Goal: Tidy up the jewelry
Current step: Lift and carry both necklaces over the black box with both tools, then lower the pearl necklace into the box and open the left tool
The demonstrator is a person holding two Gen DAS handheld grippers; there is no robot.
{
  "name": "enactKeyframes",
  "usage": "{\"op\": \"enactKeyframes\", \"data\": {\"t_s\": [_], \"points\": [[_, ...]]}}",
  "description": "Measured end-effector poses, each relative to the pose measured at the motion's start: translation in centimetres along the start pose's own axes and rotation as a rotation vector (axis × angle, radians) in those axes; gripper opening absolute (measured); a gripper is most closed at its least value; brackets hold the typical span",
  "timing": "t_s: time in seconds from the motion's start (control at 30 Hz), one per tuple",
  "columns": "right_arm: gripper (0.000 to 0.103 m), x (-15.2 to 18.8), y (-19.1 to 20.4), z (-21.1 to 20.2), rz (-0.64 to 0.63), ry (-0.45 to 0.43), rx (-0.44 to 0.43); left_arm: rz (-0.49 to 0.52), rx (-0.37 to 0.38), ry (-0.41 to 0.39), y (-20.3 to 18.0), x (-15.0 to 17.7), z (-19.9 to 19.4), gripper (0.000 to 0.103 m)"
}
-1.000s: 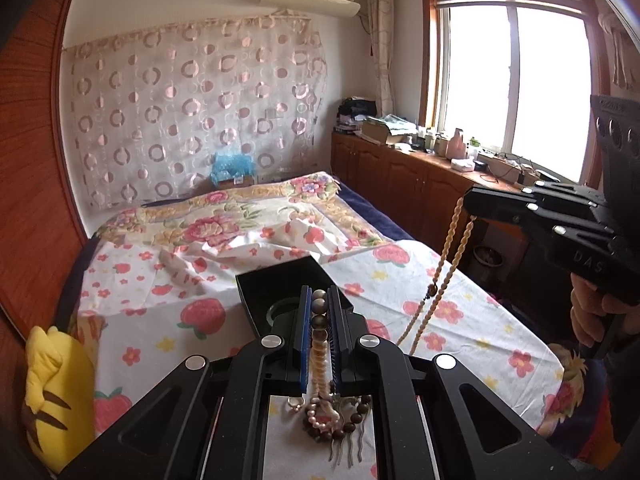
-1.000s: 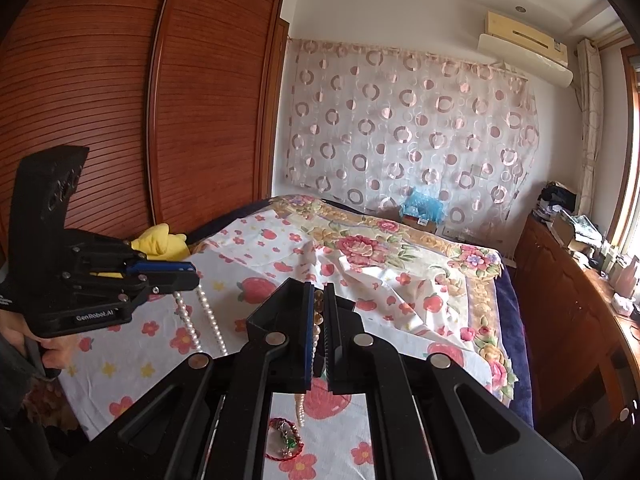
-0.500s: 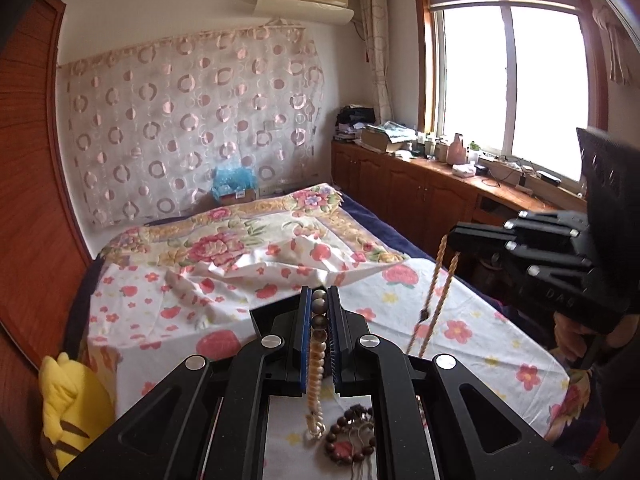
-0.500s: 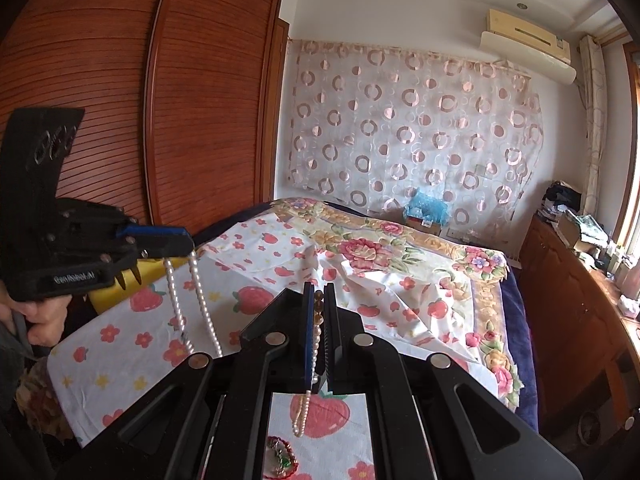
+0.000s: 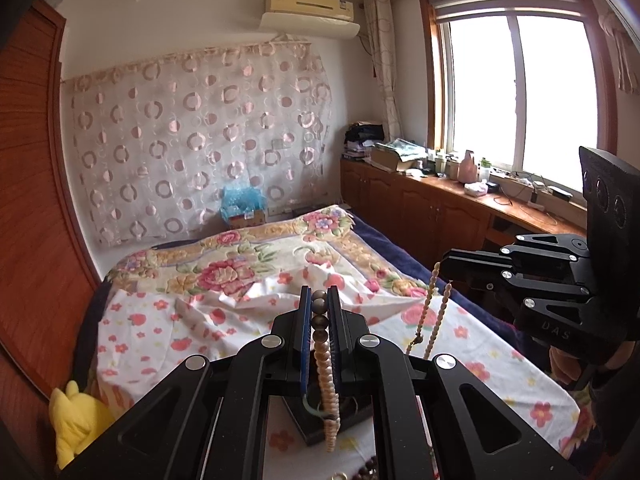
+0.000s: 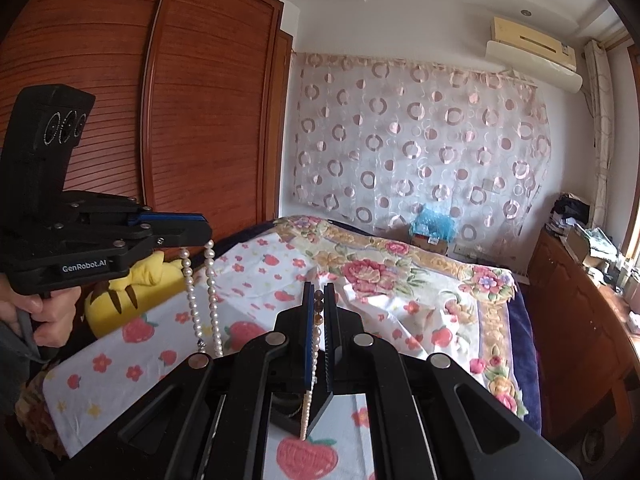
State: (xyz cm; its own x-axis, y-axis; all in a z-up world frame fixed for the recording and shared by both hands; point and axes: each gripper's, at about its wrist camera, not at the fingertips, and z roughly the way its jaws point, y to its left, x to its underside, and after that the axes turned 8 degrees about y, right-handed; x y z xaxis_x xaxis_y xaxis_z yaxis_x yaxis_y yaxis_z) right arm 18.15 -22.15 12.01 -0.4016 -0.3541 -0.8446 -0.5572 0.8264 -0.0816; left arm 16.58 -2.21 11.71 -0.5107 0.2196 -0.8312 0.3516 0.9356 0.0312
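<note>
My left gripper [image 5: 319, 304] is shut on a pearl necklace [image 5: 326, 372] with a few dark beads at the top; its strands hang down from the jaws, also in the right wrist view [image 6: 200, 300]. My right gripper [image 6: 319, 300] is shut on a thinner cream bead necklace [image 6: 312, 364], which hangs in two strands in the left wrist view [image 5: 430, 316]. Both grippers are held high above the bed. A black jewelry box [image 5: 320, 424] lies on the bed below, mostly hidden by the gripper bodies; its corner shows in the right wrist view [image 6: 320, 412]. Dark bead jewelry [image 5: 366, 472] lies near the bottom edge.
The bed has a floral sheet [image 5: 240, 320]. A yellow plush toy [image 5: 76, 424] lies at its left edge by the wooden wardrobe [image 6: 180, 120]. A wooden cabinet counter [image 5: 460, 208] with clutter runs under the window on the right.
Both grippers have risen with their necklaces, so the strands hang higher above the bed. The jewelry pile and box have dropped lower in both views.
</note>
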Motion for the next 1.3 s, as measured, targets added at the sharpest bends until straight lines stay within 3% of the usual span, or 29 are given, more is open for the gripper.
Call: {"op": "enactKeyframes", "data": {"t_s": [0.2, 0.6, 1.0, 1.3], "points": [[0.005, -1.7, 0.1, 1.1, -0.03, -0.021, 0.003, -0.015, 0.005, 0.008, 1.0, -0.4, 1.8, 0.007], [0.005, -1.9, -0.9, 7.4, -0.033, 0.035, 0.023, -0.037, 0.033, 0.143, 1.7, 3.6, 7.8, 0.007], [0.005, 2.7, -0.9, 15.0, -0.005, 0.211, 0.009, -0.071, 0.05, 0.246, 2.1, 7.3, 12.0, 0.007], [0.006, 5.1, -0.9, 17.4, 0.037, 0.283, -0.025, -0.091, 0.049, 0.274, 2.5, 8.5, 12.6, 0.007]]}}
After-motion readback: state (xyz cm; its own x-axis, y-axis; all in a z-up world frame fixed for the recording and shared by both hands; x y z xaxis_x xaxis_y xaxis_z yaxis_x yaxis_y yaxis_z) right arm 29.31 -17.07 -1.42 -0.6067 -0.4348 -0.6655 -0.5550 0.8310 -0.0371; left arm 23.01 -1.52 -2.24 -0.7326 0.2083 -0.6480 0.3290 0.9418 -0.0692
